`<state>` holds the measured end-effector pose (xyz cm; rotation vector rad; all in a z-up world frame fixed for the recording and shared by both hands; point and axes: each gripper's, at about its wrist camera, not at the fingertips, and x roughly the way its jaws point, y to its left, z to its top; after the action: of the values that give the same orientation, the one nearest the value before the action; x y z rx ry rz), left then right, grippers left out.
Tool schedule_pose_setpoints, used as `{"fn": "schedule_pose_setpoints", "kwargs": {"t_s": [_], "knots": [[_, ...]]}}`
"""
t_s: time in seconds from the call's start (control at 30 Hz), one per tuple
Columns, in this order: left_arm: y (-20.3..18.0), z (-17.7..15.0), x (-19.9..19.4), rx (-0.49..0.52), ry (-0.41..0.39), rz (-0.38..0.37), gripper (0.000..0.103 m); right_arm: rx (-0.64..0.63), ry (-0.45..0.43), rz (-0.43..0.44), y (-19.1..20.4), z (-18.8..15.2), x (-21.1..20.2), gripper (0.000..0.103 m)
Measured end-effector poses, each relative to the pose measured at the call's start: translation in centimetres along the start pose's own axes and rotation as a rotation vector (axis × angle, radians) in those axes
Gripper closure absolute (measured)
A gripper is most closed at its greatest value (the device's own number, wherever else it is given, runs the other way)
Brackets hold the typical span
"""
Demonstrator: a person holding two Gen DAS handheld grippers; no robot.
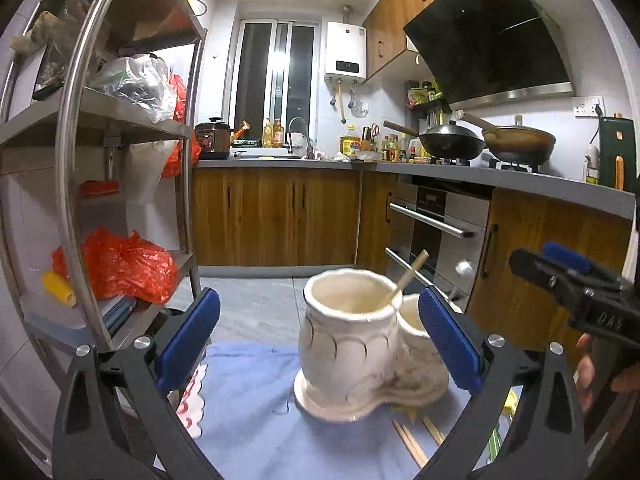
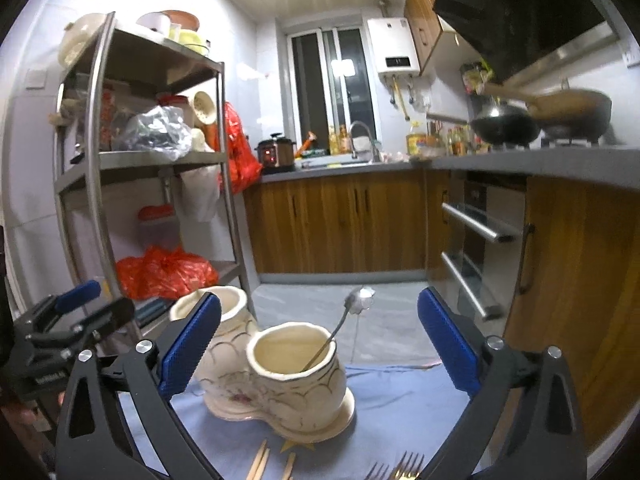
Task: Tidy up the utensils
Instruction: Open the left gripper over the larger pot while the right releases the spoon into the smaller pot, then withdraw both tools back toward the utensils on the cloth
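You are holding both hand-held grippers wide, with nothing between the blue pads of either. The left hand-held gripper (image 1: 319, 336) is framing the cream double-pot holder (image 1: 360, 354), which is standing upright on the blue cloth (image 1: 248, 408) covering the surface; a single chopstick (image 1: 405, 278) is leaning out of the pot on the left, its top tipping toward the oven side. The right hand-held gripper (image 2: 319, 340) is looking at the same holder from the other side, where a metal spoon (image 2: 340, 330) is standing in the pot on the right, bowl end up.

The loose utensils are lying on the cloth on your side of the holder, low in both views. The remaining chopsticks (image 1: 416, 440) are lying just in front of the holder's base, their long axes running roughly toward and away from you (so a grip across them would mean closing from the sides). The forks (image 2: 400, 468) are showing only their tines at the bottom edge of the right view, apart from the chopsticks.

The chopsticks appear nearer your left hand-held gripper and the forks your right, below the fingertips rather than ahead of them, so whichever hand goes next is probably needing to tip downward and pull back a little.
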<state>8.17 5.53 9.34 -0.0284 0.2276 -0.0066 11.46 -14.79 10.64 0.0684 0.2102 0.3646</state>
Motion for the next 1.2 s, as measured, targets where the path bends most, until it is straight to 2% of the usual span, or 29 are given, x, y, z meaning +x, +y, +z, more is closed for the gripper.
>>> {"fn": "schedule_pose_setpoints", "kwargs": {"t_s": [0.2,0.5,0.73,0.93,1.1,1.2], "knots": [[-0.6,-2.1,-1.7,0.015,-0.019,0.023,0.005,-0.016,-0.002,-0.016,0.5,-0.9,-2.9,0.005],[-2.2,-5.9,-2.4,0.037,0.07,-0.023,0.005,-0.005,0.093,-0.05,-0.8,-4.2,-6.0,0.005],[-3.8,-8.5,-2.3,0.107,0.146,-0.053,0.005,0.067,0.221,-0.096,-3.5,-7.1,-7.7,0.005],[-4.2,-9.7,-1.6,0.094,0.247,-0.107,0.005,0.172,0.356,-0.135,-6.6,-9.8,-8.1,0.005],[-4.8,-10.8,-0.9,0.113,0.326,-0.098,0.005,0.088,0.446,-0.18,-6.0,-11.4,-6.8,0.005],[-5.2,-11.1,-0.8,0.134,0.338,-0.104,0.005,0.038,0.494,-0.167,-5.1,-12.3,-5.8,0.01]]}}
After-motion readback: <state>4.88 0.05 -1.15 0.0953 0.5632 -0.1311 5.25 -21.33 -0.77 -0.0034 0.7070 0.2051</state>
